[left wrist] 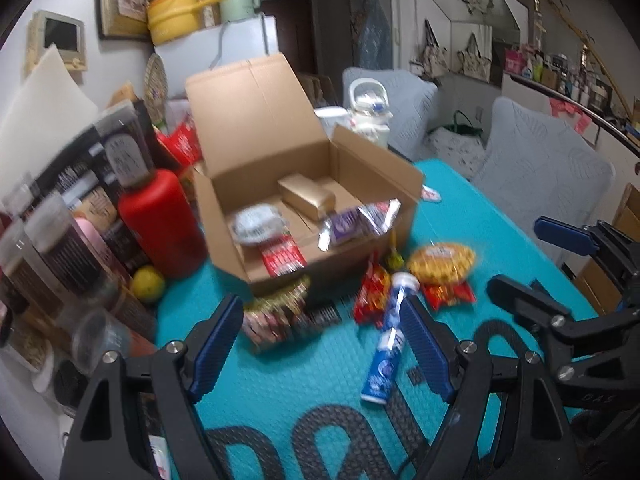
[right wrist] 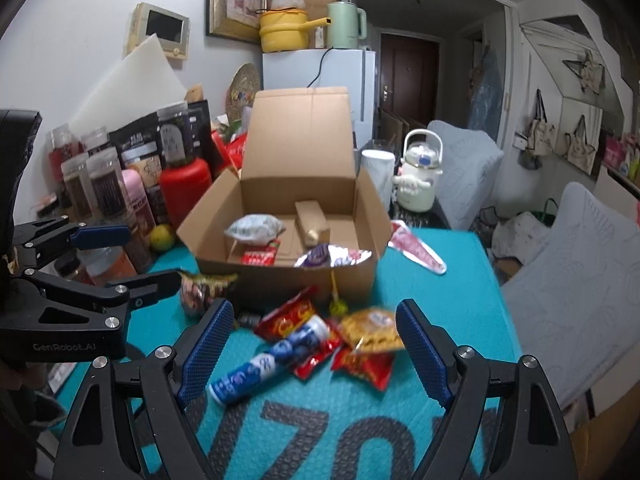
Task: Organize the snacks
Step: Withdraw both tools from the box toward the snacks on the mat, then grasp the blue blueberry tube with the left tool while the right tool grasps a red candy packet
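Left gripper: hung over the teal mat, tilted down toward the snacks, jaws spread wide and holding nothing.
Left gripper's neighbours: the blue-and-white tube lay just inside its right pad; whether they touched, the blur hid. A dark-and-gold packet sat ahead, between the pads.
Right gripper: angled down as well, jaws parted and empty, the loose pile framed between its blue pads.
Side by side: each gripper showed at the edge of the other's view, both with fingers apart.
Cardboard box: lid flap standing up, body open on the teal mat.
Inside the box: a small gold carton near the back, a pale round-ended packet, a red packet below it, and a purple foil bag draped over the front wall.
Outside, in front of the box: red packets, a yellow bag and the tube lying on its side, all bunched together.
Beside the box: a red-and-white wrapper on the mat to its right; a red bottle and a lemon on its left.
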The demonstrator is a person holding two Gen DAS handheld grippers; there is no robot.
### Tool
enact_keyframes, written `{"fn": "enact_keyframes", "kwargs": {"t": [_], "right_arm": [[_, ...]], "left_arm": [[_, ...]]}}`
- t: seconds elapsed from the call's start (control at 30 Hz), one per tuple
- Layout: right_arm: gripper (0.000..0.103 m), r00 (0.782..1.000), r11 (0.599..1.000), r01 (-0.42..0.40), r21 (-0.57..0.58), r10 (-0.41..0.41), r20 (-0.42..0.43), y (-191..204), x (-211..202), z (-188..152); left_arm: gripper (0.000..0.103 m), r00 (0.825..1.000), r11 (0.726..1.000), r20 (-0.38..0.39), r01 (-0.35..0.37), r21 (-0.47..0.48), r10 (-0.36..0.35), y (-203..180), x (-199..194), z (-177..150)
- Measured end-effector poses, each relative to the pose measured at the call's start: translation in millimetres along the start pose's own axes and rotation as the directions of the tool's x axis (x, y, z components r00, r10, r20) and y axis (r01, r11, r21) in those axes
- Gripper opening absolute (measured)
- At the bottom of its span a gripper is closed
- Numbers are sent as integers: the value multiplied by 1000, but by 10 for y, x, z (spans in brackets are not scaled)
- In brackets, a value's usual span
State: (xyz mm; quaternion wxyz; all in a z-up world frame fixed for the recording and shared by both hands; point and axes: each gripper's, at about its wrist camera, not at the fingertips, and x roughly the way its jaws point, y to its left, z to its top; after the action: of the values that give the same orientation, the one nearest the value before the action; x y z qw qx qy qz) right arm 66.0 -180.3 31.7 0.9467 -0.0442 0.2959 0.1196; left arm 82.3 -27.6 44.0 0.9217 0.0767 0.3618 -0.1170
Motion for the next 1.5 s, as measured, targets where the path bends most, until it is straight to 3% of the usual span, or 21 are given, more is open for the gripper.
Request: {"fn": "enact_keyframes", "kwargs": {"t": [0.57, 1.13, 1.23, 1.3, 1.37, 1.43, 1.5], "right_arm": [[84, 990, 996, 25, 85, -13, -139, -218, 318, -590], [84, 974, 984, 41, 173, 0, -227, -696, 838, -674], [84, 971, 981, 36, 192, 12, -240, -761, 939, -666], [84, 969, 979, 33, 199, 17, -245, -788, 1003, -655], [84, 968, 978, 26, 206, 26, -249, -799, 1066, -638], [84, 968, 978, 20, 209, 34, -250, -797, 1104, -625], [84, 967, 977, 13, 211, 41, -253, -788, 1154, -607]], "left_arm": [[81, 987, 998, -148, 67, 18, -64, -283, 545, -473], [81, 969, 994, -223, 111, -8, -110, -434, 1206, -399], [71, 968, 993, -225, 116, -1, -113, -448, 1287, -398], [58, 962, 991, -240, 130, 0, -127, -454, 1345, -405], [38, 944, 985, -281, 173, -27, -173, -440, 1435, -429], [36, 934, 979, -293, 195, -57, -203, -410, 1472, -446], [35, 939, 979, -277, 195, -62, -205, -399, 1448, -452]]}}
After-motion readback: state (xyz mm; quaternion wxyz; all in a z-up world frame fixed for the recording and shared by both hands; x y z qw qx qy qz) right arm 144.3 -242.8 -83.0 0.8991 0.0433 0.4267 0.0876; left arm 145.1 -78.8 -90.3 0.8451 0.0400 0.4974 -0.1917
